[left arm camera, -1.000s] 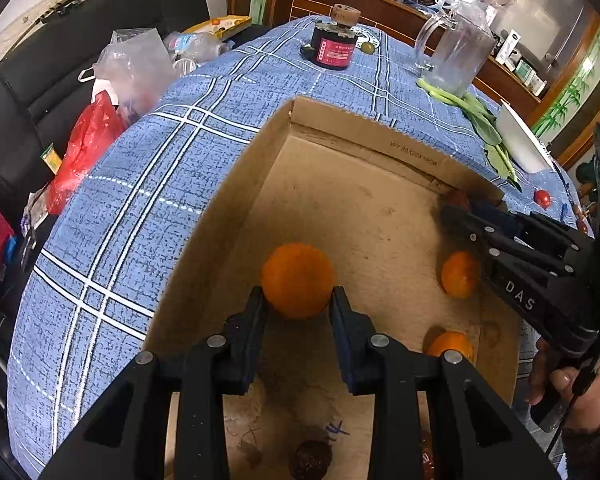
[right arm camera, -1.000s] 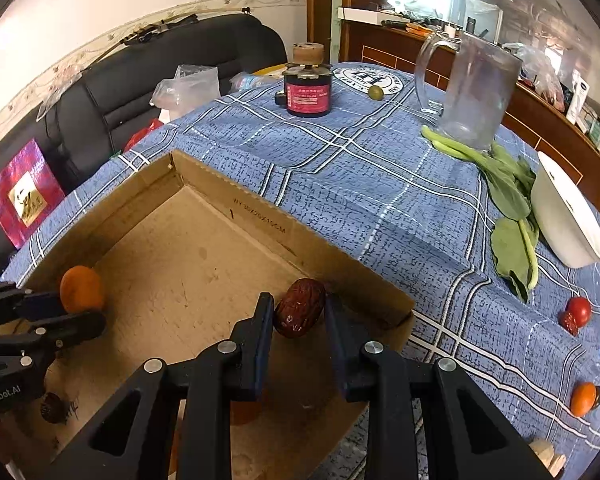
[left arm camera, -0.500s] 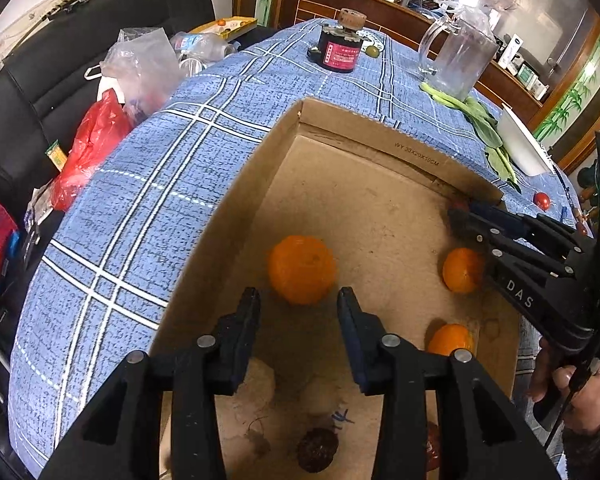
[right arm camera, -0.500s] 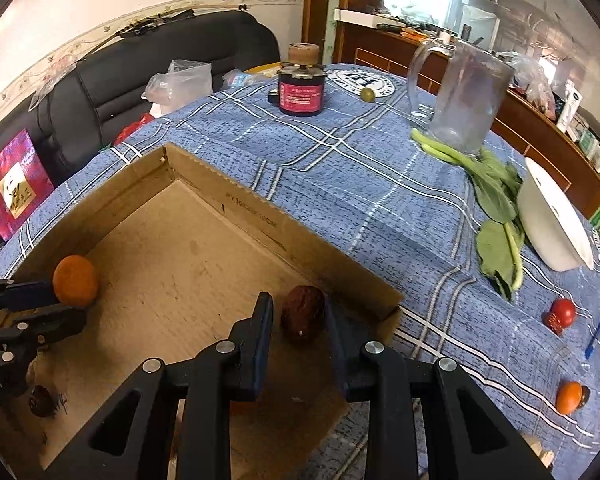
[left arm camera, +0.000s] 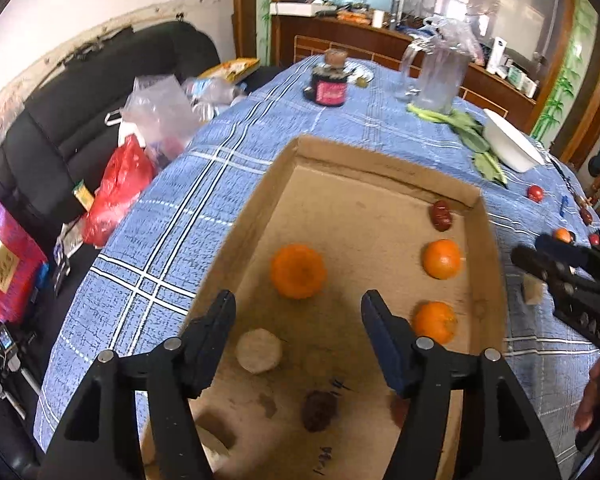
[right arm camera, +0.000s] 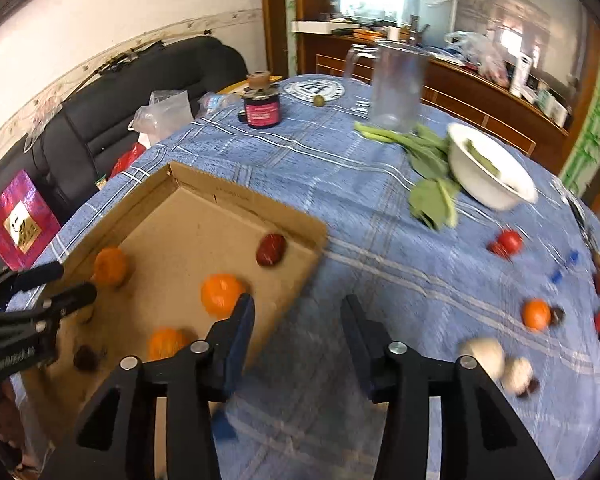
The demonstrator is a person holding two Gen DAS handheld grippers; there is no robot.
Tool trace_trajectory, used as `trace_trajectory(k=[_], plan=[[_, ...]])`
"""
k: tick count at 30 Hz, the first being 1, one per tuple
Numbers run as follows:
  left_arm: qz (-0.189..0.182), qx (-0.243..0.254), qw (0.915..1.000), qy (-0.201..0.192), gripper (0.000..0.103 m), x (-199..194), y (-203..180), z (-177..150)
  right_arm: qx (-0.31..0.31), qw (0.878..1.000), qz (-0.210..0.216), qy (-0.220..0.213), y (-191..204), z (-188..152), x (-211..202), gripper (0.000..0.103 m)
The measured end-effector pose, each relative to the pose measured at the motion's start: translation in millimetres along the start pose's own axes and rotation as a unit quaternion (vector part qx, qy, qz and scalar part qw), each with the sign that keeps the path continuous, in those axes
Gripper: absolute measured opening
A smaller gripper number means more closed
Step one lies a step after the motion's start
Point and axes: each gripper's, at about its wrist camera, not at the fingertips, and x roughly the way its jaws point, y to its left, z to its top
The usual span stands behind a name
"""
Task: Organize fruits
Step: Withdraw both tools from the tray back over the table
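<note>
A blue plaid table (right arm camera: pixel 380 248) holds a cardboard box (left arm camera: pixel 380 160) beside a black sofa (left arm camera: pixel 100 92); both tongs, left (left arm camera: pixel 298 312) and right (right arm camera: pixel 298 316), are opening, empty.

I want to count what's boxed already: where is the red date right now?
The red date lies inside the cardboard box, in its far right corner in the left wrist view, just beyond the nearest orange.
</note>
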Motion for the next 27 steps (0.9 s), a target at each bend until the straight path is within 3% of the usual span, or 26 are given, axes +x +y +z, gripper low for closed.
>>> trace_trajectory(k=[7, 13, 17, 27], plan=[[-0.007, 0.019, 0.9995, -0.024, 0.074, -28.1, -45.2, -11.5, 0.023, 1.0, -0.01, 0.004, -31.1, -49.9, -43.1, 0.068], [-0.005, 0.043, 0.9985, -0.034, 0.08, -48.6, -96.5, -27.7, 0.07, 0.997, -0.018, 0.004, -76.4, -93.5, -74.4, 0.075], [-0.007, 0.061, 0.9975, -0.035, 0.083, -54.8, -134.5, -41.1, 0.095, 0.995, -0.033, -0.001, -108.7, -119.1, -93.8, 0.085], [-0.02, 0.095, 0.9952, 0.007, 0.084, -41.3, -195.2, -67.5, 0.143, 0.989, -0.044, -0.01, -180.3, -147.0, -107.4, 0.087]])
